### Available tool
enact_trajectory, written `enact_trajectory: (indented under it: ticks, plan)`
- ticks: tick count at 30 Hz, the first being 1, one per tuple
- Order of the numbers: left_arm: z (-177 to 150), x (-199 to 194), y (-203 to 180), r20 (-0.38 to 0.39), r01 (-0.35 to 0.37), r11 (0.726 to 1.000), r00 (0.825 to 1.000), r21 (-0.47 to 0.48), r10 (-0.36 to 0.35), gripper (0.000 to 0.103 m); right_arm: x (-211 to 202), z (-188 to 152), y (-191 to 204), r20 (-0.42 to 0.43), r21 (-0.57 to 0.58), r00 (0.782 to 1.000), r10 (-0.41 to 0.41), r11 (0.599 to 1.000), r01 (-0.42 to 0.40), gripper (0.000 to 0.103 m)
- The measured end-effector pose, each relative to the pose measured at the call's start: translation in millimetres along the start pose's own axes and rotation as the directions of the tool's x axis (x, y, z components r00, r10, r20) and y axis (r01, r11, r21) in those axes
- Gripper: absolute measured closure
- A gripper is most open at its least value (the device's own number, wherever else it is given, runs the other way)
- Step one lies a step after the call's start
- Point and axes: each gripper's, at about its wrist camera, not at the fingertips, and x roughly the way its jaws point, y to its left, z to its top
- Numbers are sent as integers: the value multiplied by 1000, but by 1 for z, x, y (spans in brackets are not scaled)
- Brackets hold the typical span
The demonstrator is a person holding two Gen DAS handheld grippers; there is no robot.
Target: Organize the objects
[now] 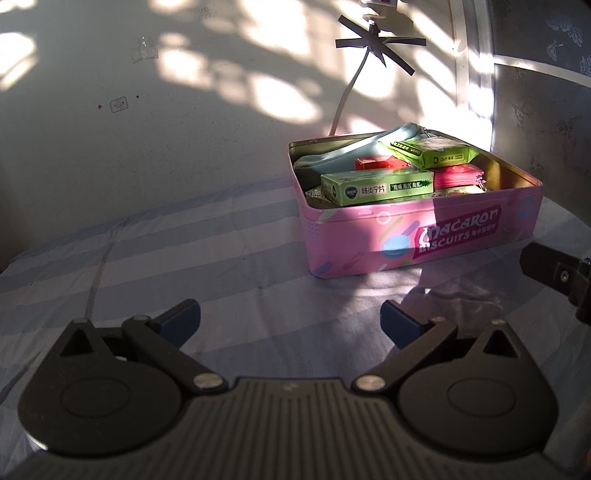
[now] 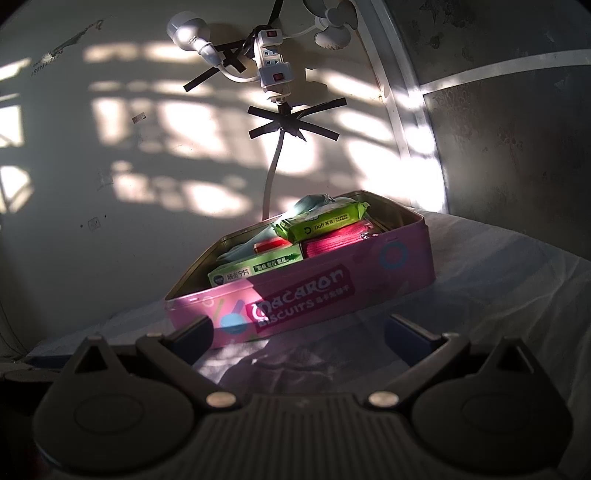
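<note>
A pink macaron biscuit tin (image 1: 424, 236) stands open on a striped bedsheet, also in the right wrist view (image 2: 332, 291). Inside lie a green medicine box (image 1: 376, 188), a green wipes pack (image 1: 436, 155), a red box (image 1: 376, 162), a pink pouch (image 1: 458, 175) and a light blue pouch (image 1: 343, 151). My left gripper (image 1: 290, 323) is open and empty, low over the sheet, left of and before the tin. My right gripper (image 2: 299, 338) is open and empty just in front of the tin; part of it shows at the left wrist view's right edge (image 1: 554, 273).
A white wall (image 1: 147, 129) with a taped cable (image 1: 351, 96) rises behind the bed. A power strip (image 2: 271, 55) and a bulb (image 2: 184, 27) hang on it. A dark patterned panel (image 2: 517, 147) stands at the right.
</note>
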Motion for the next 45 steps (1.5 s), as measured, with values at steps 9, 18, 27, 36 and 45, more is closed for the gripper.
enact_trajectory:
  ticks: [9,18,27,36,45]
  plan:
    - [-4,5,-6,-36,-13,1000,999,22,14,0,3,-2,-1,-15,3,1000,0,1000,0,1]
    - [-8,12,-4,-101,20,1000,995,2,-20,0,4,-5,0,-30,4,1000,3,1000,-3,0]
    - [-9,17,-4,-136,30,1000,990,2,-29,0,6,-6,-1,-37,7,999,3,1000,-3,0]
    - [-11,23,-6,-171,39,999,985,2,-38,0,9,-7,-4,-51,12,999,8,1000,-7,0]
    - [-12,24,-7,-196,48,999,979,-2,-48,0,10,-8,-5,-61,17,998,10,1000,-9,0]
